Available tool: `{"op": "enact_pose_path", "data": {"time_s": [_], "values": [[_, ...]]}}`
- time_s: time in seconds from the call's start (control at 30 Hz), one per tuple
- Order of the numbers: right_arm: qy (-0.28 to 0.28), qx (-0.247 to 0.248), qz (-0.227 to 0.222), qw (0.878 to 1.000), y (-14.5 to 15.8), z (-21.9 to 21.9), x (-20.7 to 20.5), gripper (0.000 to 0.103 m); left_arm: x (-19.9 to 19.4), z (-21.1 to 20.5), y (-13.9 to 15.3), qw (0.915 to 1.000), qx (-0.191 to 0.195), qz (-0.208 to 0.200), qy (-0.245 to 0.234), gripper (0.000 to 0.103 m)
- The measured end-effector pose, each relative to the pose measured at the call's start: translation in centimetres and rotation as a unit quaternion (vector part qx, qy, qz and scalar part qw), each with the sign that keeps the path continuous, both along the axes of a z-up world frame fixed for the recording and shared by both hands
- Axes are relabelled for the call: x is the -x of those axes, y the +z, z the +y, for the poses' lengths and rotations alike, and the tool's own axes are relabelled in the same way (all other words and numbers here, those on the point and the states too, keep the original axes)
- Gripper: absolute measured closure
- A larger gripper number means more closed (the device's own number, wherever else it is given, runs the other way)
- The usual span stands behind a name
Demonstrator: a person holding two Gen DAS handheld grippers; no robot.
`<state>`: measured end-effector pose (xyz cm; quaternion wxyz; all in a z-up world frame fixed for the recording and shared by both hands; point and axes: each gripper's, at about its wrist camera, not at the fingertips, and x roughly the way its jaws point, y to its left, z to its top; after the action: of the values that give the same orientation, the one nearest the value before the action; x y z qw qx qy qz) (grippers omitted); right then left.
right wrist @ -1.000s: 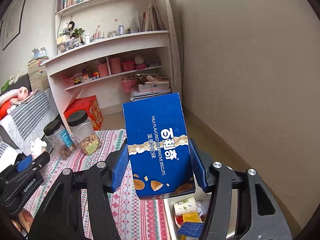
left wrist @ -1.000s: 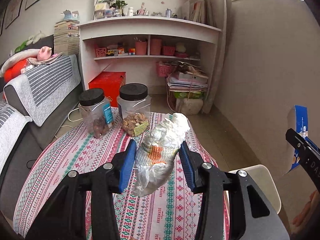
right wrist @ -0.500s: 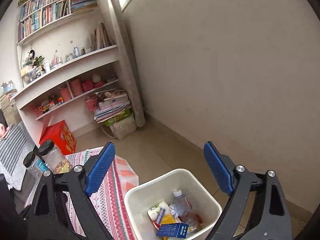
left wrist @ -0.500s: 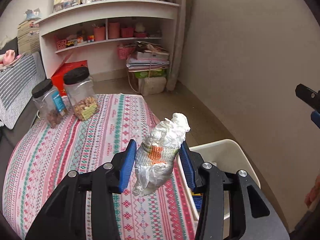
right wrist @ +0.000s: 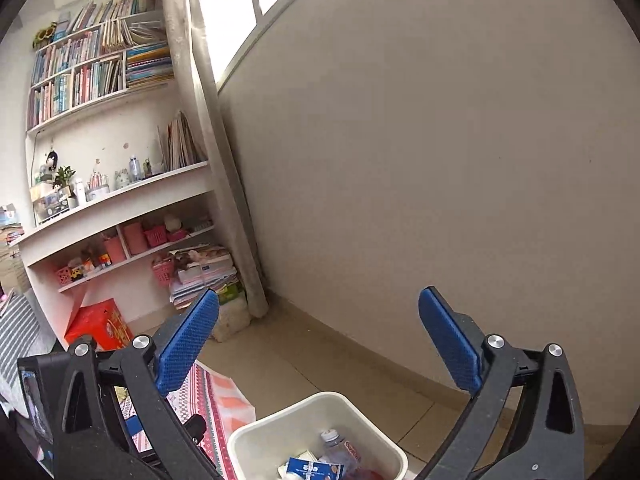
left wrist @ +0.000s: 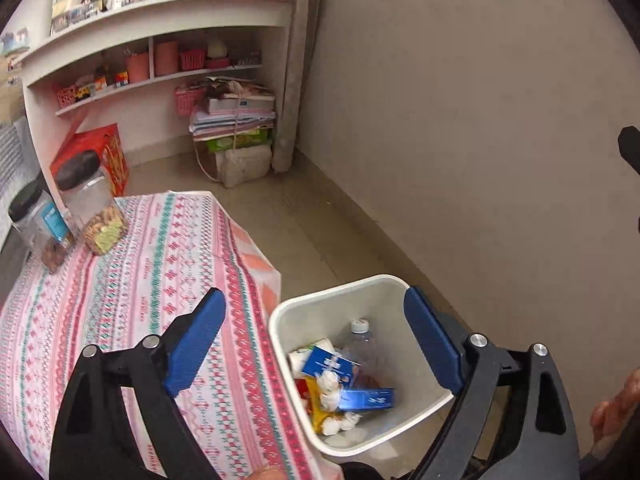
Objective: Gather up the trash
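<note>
On the far left corner of the table (left wrist: 132,280), under its pink patterned cloth, stand two clear jars with black lids: one with a blue label (left wrist: 38,226) and dark contents at the bottom, and just beside it one (left wrist: 92,210) holding pale nuts. Off the table's right edge, on the floor, sits the white trash bin (left wrist: 332,296). In it lie a clear plastic bottle (left wrist: 360,344) with a white cap, a blue biscuit box (left wrist: 366,398), a smaller blue carton (left wrist: 326,364), yellow wrapping and crumpled white tissue (left wrist: 328,388).

The left gripper (left wrist: 314,340) hangs over the bin with its jaws opening wide, nothing between them. The right gripper (right wrist: 318,344) points more level, above the bin's far rim, its jaws likewise opening with nothing between the pads.

Only the left wrist view shows the jars, the bin's full contents and a hand (left wrist: 612,404) at the lower right edge. Only the right wrist view shows the window (right wrist: 248,4), the upper rows of books (right wrist: 92,68) and part of the left gripper's black body at its lower left; of the bin it shows the far rim, the bottle cap and a blue box.

Beyond the table stand a white shelf unit (left wrist: 160,12), a red box (left wrist: 104,152) on the floor, a tied stack of papers (left wrist: 234,120) and a curtain (left wrist: 292,80) in the corner.
</note>
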<state>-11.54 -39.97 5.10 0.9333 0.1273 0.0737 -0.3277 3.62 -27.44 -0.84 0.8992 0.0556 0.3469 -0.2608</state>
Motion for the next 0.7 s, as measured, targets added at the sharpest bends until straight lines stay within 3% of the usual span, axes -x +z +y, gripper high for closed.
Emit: {"op": "enact_pose_path", "data": {"time_s": [0.13, 0.23, 0.37, 0.5, 0.6, 0.7], "values": [[0.01, 0.029, 0.001, 1.0, 0.4, 2.9, -1.0, 0.007, 1.2, 3.3, 1.7, 0.996, -0.04, -0.073, 0.033, 0.007], [0.019, 0.04, -0.009, 0.999, 0.7, 5.2, -1.7, 0.007, 2.2, 7.0, 2.6, 0.9846, -0.064, -0.14, 0.082, 0.007], [0.062, 0.028, -0.002, 0.998, 0.7, 8.2, -3.2, 0.007, 2.2, 12.7, 3.7, 0.9662, -0.063, -0.184, 0.168, 0.007], [0.106, 0.032, 0.034, 0.993, -0.2, 11.6, -5.6, 0.007, 0.9, 17.6, 3.8, 0.9692, -0.046, -0.139, 0.198, 0.007], [0.136, 0.009, 0.064, 0.989, -1.6, 13.3, -7.1, 0.007, 0.1, 20.3, 2.9, 0.9679, -0.049, -0.116, 0.217, 0.007], [0.163, -0.017, 0.082, 0.983, -2.7, 14.4, -8.4, 0.007, -0.8, 22.8, 2.0, 0.9732, -0.039, -0.065, 0.217, 0.007]]}}
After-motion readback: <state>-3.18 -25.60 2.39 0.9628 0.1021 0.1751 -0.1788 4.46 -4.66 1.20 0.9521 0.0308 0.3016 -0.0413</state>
